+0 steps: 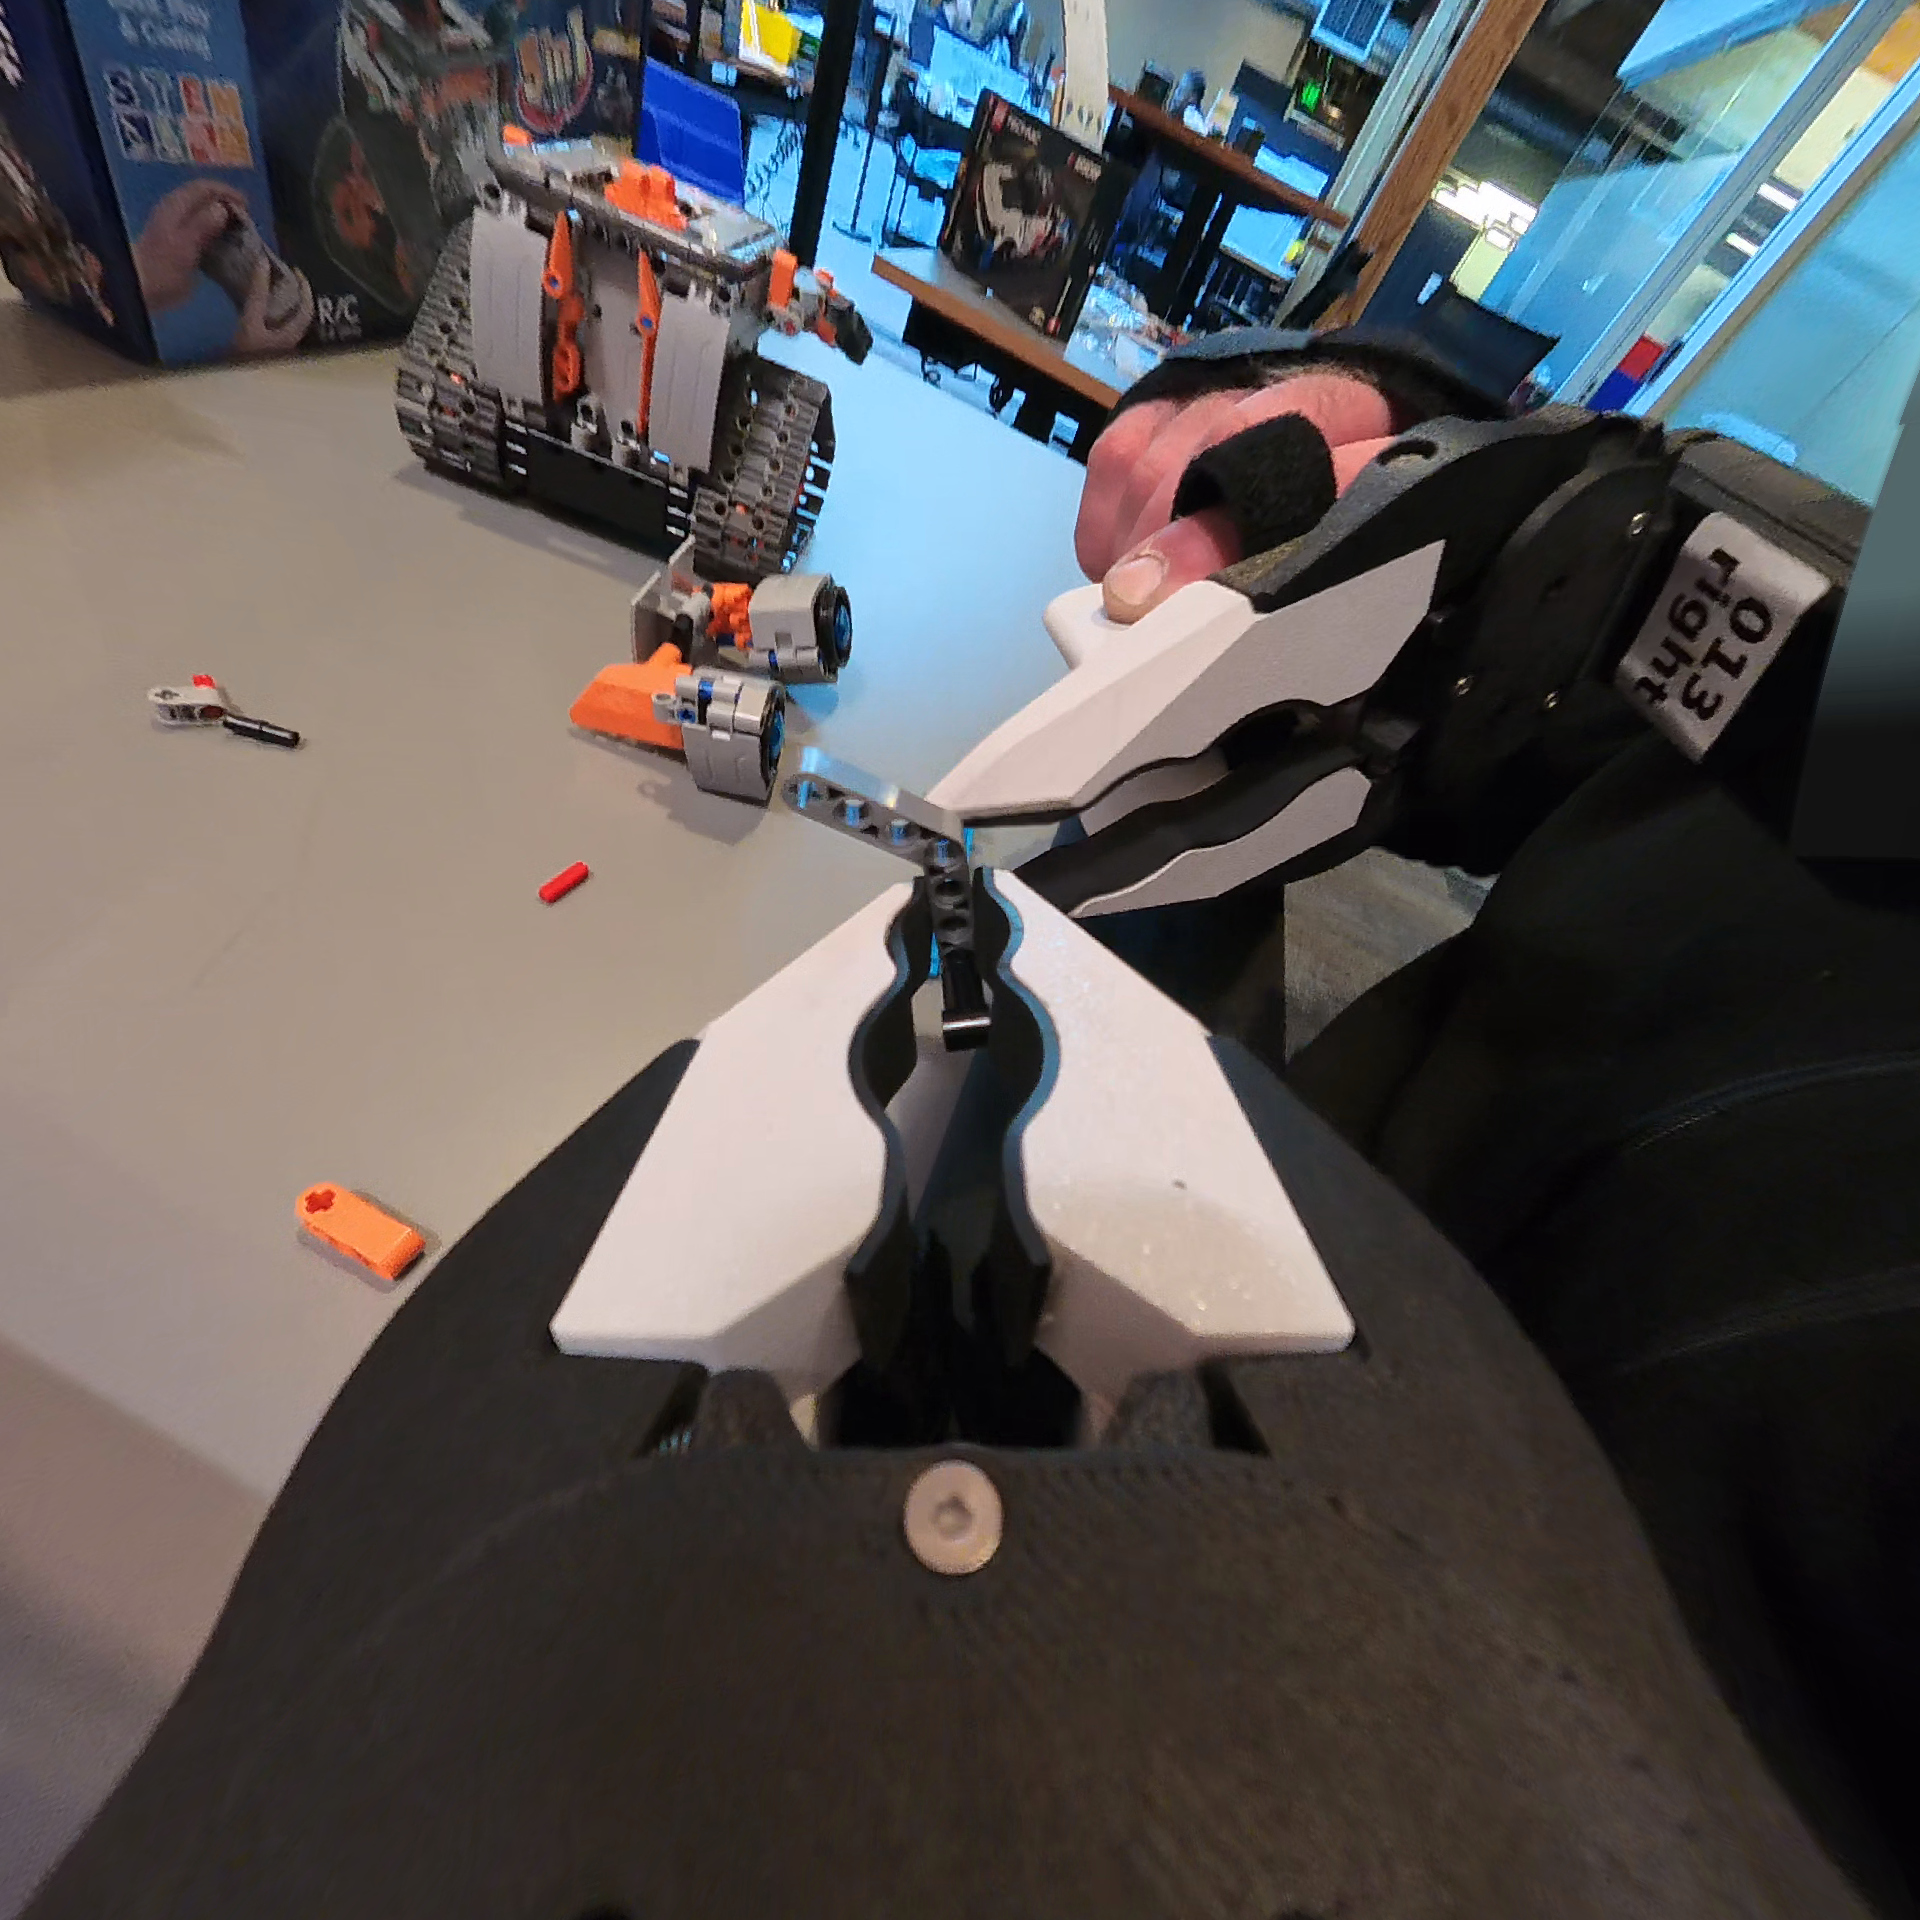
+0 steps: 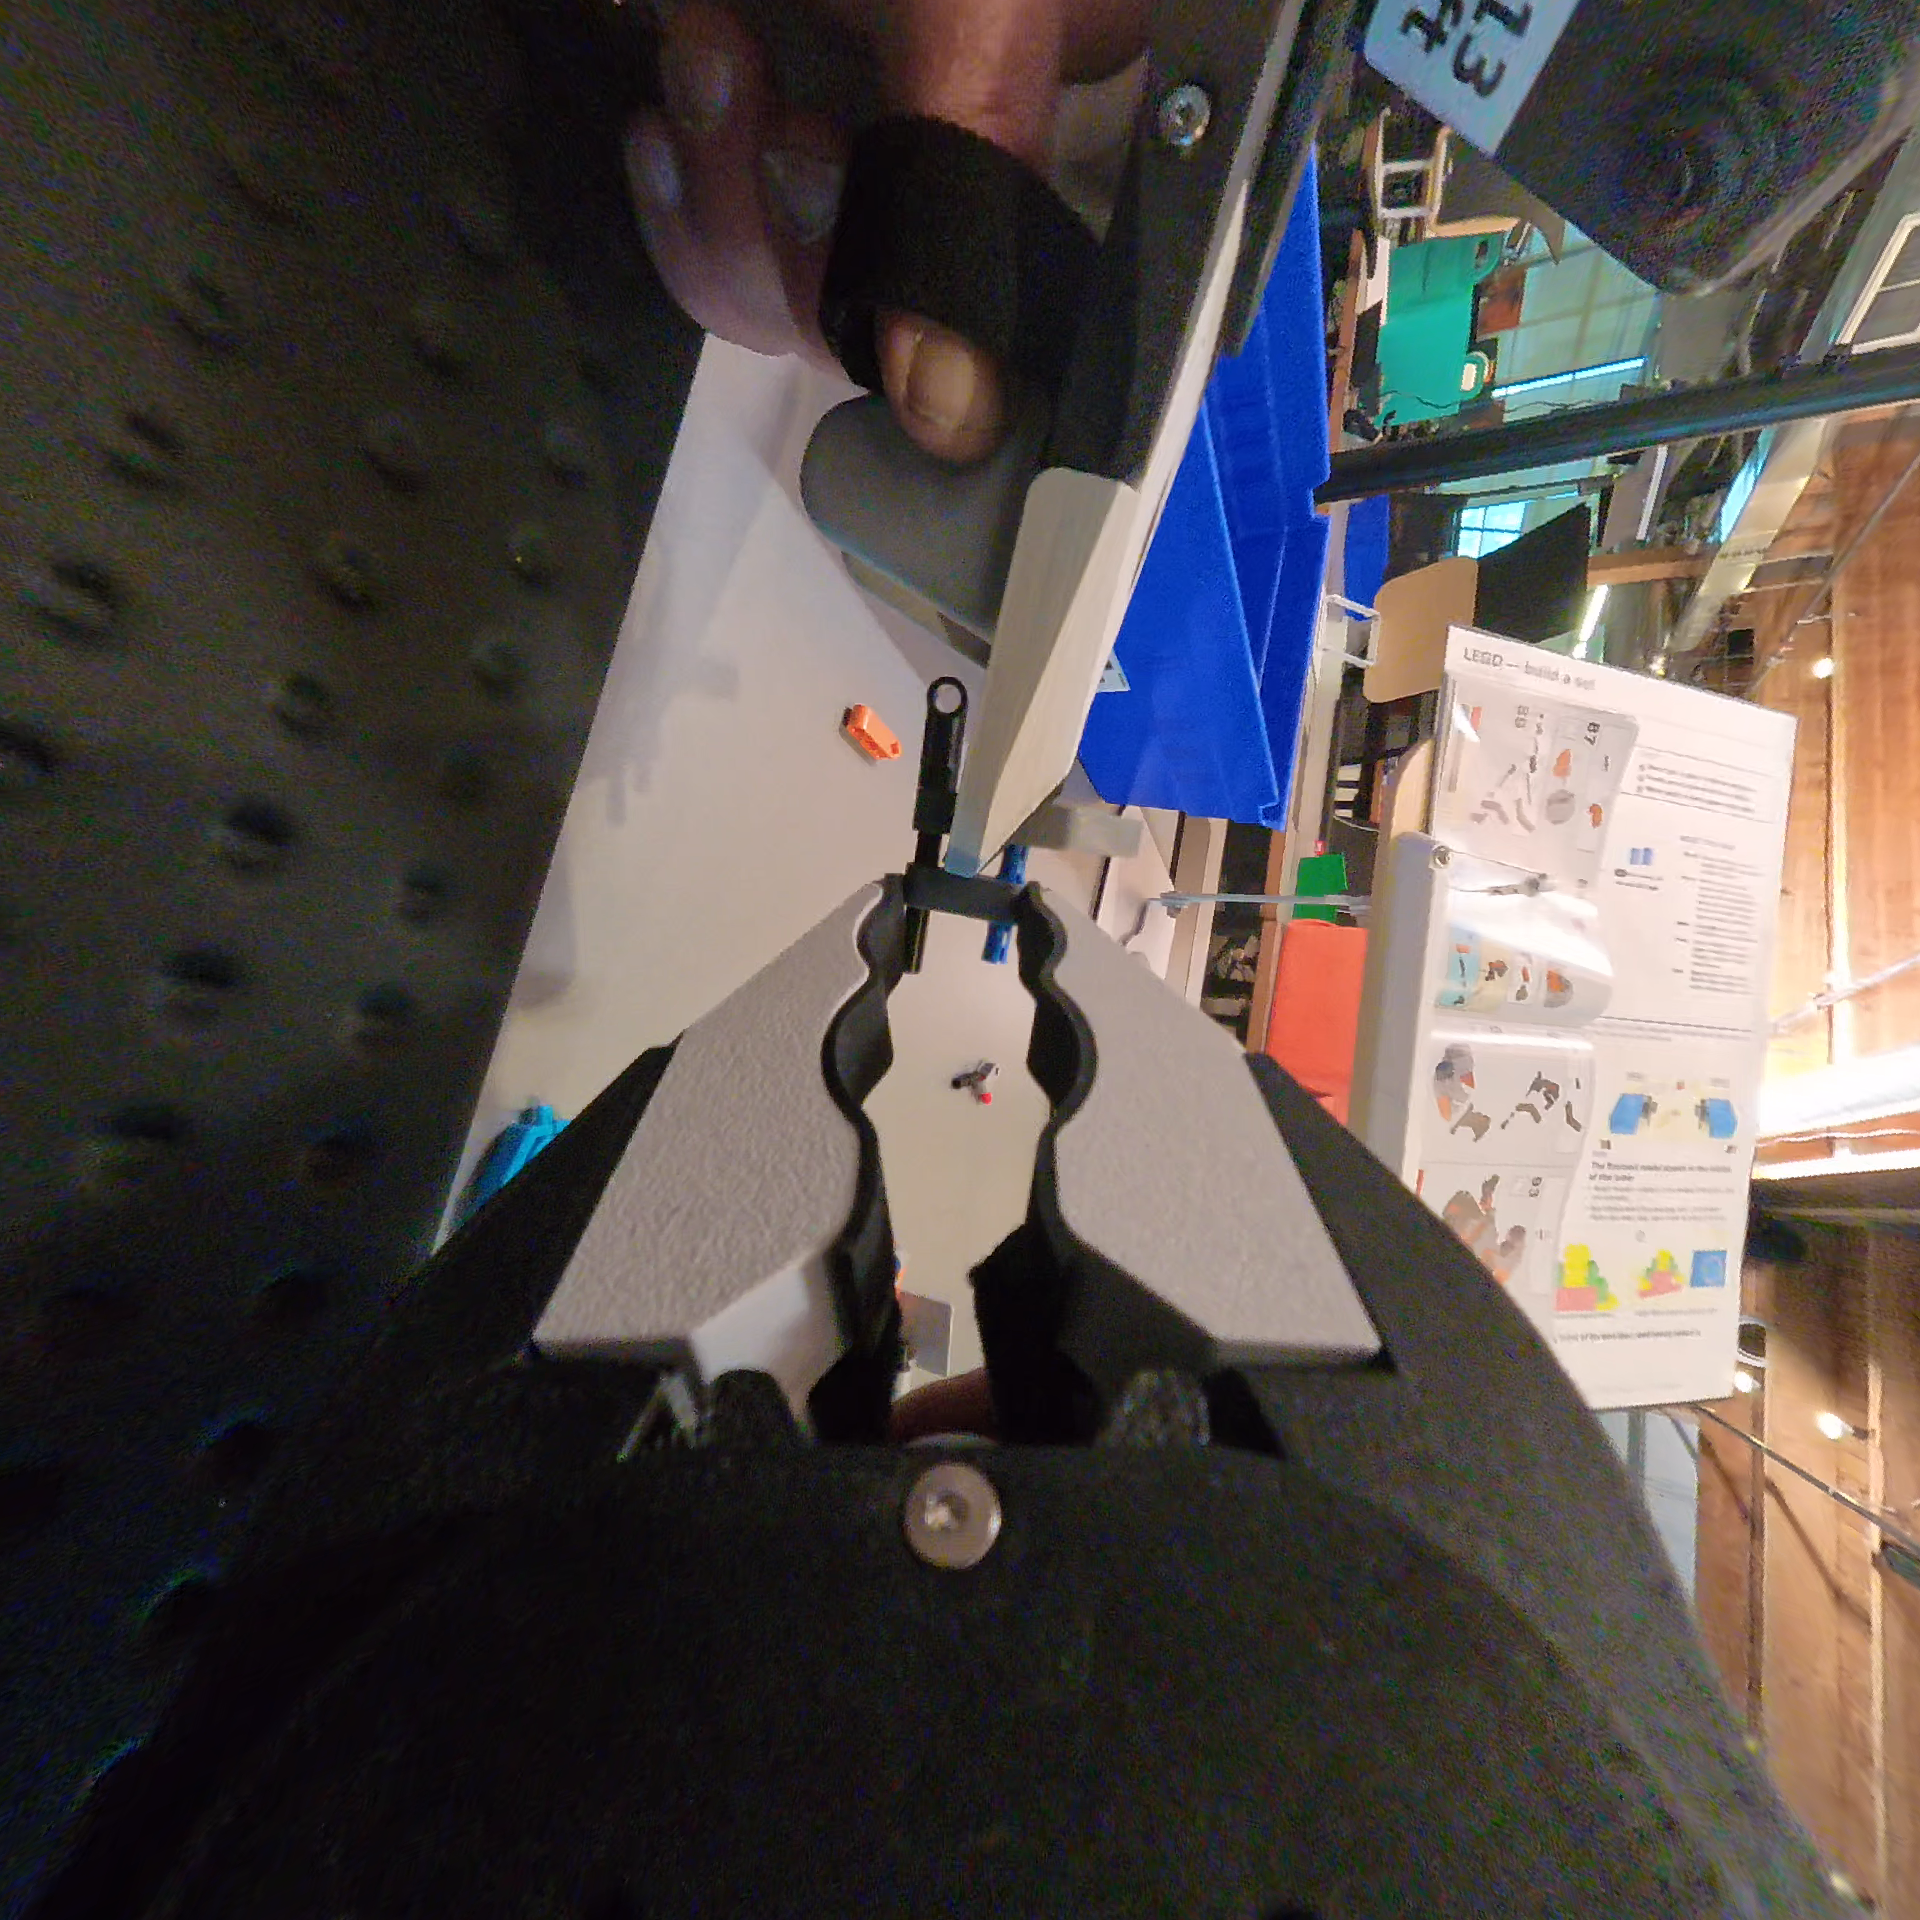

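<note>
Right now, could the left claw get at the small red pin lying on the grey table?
Probably not yet: the left claw is shut on a black beam joined to the grey beam in the right claw. The red pin itself lies unobstructed.

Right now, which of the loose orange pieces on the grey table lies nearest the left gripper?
The flat orange piece with a cross hole, lying alone at the lower left, close to the left gripper. The orange wedge lies farther off, against the grey wheel parts.

Open-plan workshop or maker lab. Indicators: grey tabletop (image 1: 208, 987) carrying a tracked brick-built vehicle (image 1: 613, 374) and loose parts, boxed building sets (image 1: 1029, 208) on rear benches, blue storage bins (image 2: 1236, 582), posted assembly-instruction sheets (image 2: 1579, 997).
</note>
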The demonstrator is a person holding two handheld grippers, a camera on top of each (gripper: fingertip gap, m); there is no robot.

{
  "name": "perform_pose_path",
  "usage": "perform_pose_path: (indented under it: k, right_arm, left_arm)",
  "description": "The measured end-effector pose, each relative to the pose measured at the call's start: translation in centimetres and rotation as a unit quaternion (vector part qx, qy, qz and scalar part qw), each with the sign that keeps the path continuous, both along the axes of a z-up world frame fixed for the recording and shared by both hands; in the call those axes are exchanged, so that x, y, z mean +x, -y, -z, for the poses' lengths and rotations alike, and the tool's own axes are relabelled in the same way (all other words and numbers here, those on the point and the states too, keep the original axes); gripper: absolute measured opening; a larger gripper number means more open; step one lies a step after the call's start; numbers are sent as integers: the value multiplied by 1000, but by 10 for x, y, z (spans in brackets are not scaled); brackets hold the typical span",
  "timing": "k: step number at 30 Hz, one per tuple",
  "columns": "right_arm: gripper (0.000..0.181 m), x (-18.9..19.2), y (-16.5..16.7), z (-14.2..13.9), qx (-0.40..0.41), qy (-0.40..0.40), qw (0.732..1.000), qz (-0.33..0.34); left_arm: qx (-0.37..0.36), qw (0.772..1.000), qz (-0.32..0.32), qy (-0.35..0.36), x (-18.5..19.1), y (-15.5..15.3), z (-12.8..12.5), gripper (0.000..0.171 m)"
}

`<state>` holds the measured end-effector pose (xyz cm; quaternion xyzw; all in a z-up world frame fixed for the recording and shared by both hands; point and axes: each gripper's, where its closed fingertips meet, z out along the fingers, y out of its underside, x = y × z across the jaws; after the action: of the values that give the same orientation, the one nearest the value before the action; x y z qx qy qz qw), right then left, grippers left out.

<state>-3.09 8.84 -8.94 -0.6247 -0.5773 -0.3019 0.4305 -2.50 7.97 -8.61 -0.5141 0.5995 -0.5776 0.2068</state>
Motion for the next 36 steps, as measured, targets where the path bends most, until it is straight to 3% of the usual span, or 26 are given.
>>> perform_pose_path:
  k: [5, 11, 13, 14, 19, 25, 26, 31, 36]
  right_arm:
    - [17, -6, 4, 12, -18, -6, 1000, -15]
    - [16, -7, 6, 3, -24, -79, 996, -27]
    - [33, -8, 10, -3, -44, -132, 990, -30]
    - [33, -6, 11, -6, -53, -163, 985, -29]
    - [27, 4, 14, -21, -102, -321, 941, -22]
    - [8, 3, 20, -37, -194, -504, 840, -56]
    - [0, 2, 21, -39, -198, -513, 833, -62]
    - [0, 1, 23, -38, -218, -538, 811, -68]
    - [8, 7, 24, -44, -217, -558, 798, -70]
  left_arm:
    - [25, 999, 14, -35, -1, 5, 14, 4]
    - [11, 1000, 10, -15, 0, 5, 6, 5]
    - [0, 1000, 2, 7, 0, 2, -2, 5]
    - [-1, 1000, 4, 14, 0, 2, -4, 5]
    - [10, 999, 11, 51, -1, 7, -13, 5]
    - [42, 995, 22, 86, -2, 13, -21, 5]
    - [50, 995, 24, 87, -1, 14, -20, 5]
    - [64, 993, 25, 99, 0, 14, -21, 5]
    - [75, 990, 23, 117, 1, 16, -26, 5]
